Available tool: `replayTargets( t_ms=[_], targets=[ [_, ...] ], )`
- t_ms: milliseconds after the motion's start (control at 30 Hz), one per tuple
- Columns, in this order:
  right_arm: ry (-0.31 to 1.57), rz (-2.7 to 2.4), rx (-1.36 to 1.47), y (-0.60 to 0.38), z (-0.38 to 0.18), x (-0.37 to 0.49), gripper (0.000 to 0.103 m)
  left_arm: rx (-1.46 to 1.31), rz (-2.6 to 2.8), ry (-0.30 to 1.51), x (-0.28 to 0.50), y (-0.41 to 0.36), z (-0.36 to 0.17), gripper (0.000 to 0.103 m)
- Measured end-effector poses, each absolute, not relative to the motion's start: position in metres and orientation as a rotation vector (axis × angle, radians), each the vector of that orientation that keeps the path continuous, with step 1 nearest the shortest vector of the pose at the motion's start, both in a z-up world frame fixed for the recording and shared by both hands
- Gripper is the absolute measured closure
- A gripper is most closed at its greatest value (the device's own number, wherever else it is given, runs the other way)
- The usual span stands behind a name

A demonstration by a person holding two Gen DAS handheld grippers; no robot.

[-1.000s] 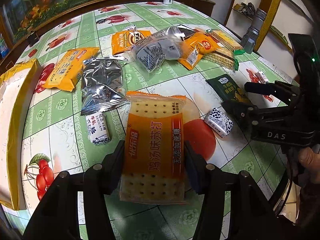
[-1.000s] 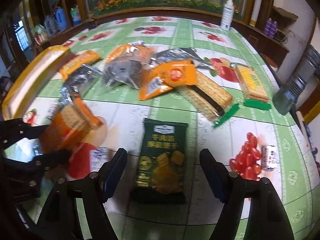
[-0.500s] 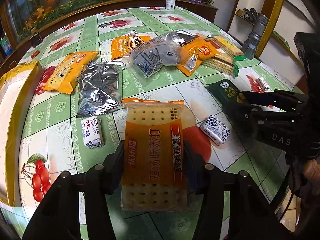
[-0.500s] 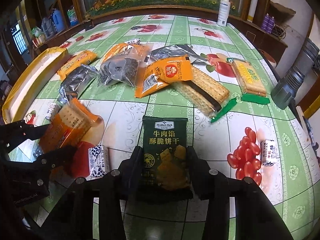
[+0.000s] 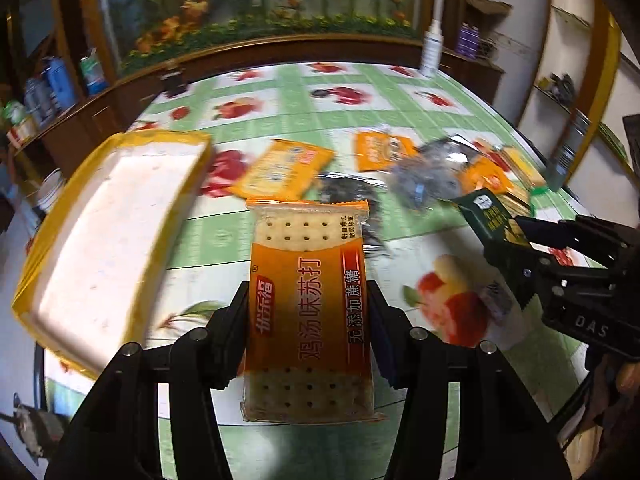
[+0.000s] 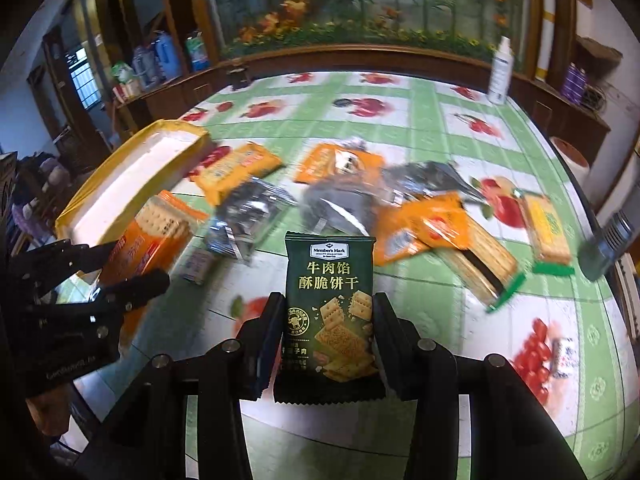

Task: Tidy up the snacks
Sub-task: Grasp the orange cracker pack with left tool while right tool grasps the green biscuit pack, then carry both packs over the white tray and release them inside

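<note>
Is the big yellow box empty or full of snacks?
Empty as far as it shows: the yellow box shows only its bare white inside, with no packets there.

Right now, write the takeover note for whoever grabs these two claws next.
Left claw: shut on the orange soda cracker pack, held above the table.
Right claw: shut on the dark green Member's Mark beef biscuit pack, also in the air.
Yellow-rimmed white tray: at the table's left, nothing visible in it.
Done: both packs gripped and off the table.
Left: likely place both in the tray, then clear the other snacks on the green fruit-print tablecloth, such as the orange packs, silver packs, long cracker sleeves and small wrapped candies.
</note>
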State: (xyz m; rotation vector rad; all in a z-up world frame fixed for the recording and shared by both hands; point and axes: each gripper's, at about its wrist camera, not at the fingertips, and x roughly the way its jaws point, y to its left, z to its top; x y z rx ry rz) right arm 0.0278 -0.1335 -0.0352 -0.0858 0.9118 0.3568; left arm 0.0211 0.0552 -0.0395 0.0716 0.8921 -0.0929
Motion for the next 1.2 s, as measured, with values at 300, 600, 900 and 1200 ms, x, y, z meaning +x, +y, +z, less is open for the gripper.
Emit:
replayTargets(
  t_ms=[300, 600, 900, 1200],
  targets=[
    [0.88, 0.47, -0.15, -0.074, -0.023, 0.029, 0.058, 0.024, 0.006, 0.866, 0.012, 0.099, -0.032, 0.051],
    [0.873, 0.535, -0.17, -0.046, -0.017, 0.034, 0.058, 0.01, 0.069, 0.825, 0.007, 0.118, -0.024, 0.051],
    [0.839, 0.625, -0.214, 0.003, -0.008, 0.039, 0.058, -0.032, 0.163, 0.804, 0.011, 0.156, -0.019, 0.051],
    [0.842, 0.791, -0.127, 0.08, -0.006, 0.096, 0.058, -0.202, 0.287, 0.836, 0.05, 0.226, -0.029, 0.051]
  ],
)
